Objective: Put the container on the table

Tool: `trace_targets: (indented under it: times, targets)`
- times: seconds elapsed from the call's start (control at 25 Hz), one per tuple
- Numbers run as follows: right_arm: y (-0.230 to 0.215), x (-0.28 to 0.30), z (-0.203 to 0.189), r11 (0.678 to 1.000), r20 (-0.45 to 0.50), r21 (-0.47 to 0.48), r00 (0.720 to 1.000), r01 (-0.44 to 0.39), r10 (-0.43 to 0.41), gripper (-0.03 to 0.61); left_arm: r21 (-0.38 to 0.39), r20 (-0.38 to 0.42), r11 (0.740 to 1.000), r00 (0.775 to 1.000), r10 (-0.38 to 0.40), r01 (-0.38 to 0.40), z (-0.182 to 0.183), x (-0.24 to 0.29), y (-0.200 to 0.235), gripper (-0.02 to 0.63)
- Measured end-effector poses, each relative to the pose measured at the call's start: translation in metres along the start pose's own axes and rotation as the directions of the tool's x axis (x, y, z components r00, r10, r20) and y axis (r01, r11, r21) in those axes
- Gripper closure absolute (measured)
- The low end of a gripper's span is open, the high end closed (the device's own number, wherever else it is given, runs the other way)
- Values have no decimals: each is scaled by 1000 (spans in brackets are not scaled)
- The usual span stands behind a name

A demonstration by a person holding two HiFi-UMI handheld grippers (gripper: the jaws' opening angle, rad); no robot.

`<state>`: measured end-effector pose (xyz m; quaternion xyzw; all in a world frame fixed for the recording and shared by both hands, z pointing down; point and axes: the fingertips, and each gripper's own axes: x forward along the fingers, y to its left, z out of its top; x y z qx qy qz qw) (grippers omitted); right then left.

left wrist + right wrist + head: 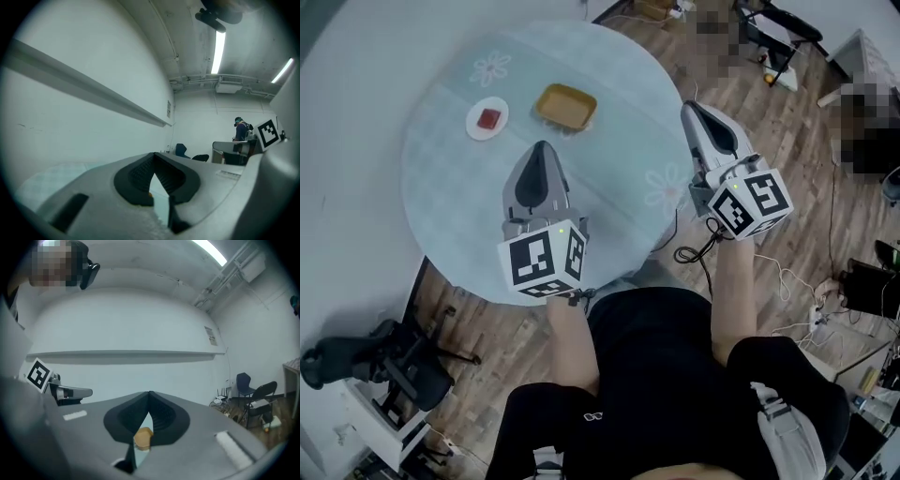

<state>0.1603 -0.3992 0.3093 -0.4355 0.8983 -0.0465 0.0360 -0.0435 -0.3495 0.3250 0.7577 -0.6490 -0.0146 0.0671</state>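
Observation:
The yellow container (pixel 565 106) stands upright on the round table (pixel 450 216), on its pale blue cloth towards the far side. My left gripper (pixel 542 150) hovers over the table's middle, a short way in front of the container, jaws shut and empty. My right gripper (pixel 690 107) is at the table's right edge, level with the container and apart from it, also shut on nothing. In the right gripper view the container (pixel 143 437) shows through the slit under the closed tips (pixel 149 393). The left gripper view shows closed tips (pixel 155 155) against a white wall.
A small white dish (pixel 487 118) with a red piece lies left of the container. A black chair (pixel 380 361) stands on the wooden floor at lower left. Cables (pixel 773 277) trail on the floor at right. A person (pixel 241 127) stands far off by a counter.

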Motion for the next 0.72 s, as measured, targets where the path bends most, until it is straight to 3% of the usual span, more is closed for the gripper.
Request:
trace_targets:
  times: [0.16,0.48,0.72]
  targets:
    - [-5,-16,15,999,24,-3,999,-36,36,568,41,33,999,999,11,-12,18,-10,-27,615]
    - [2,-15,19,994,54,-1,992,-112,112,569,92,47,994,998,48,-52,27,-21,-41,615]
    - [9,-8,21,989,80,16,987,-145,143,568,132,105,981,986,132,-145,43,-26,-34,615]
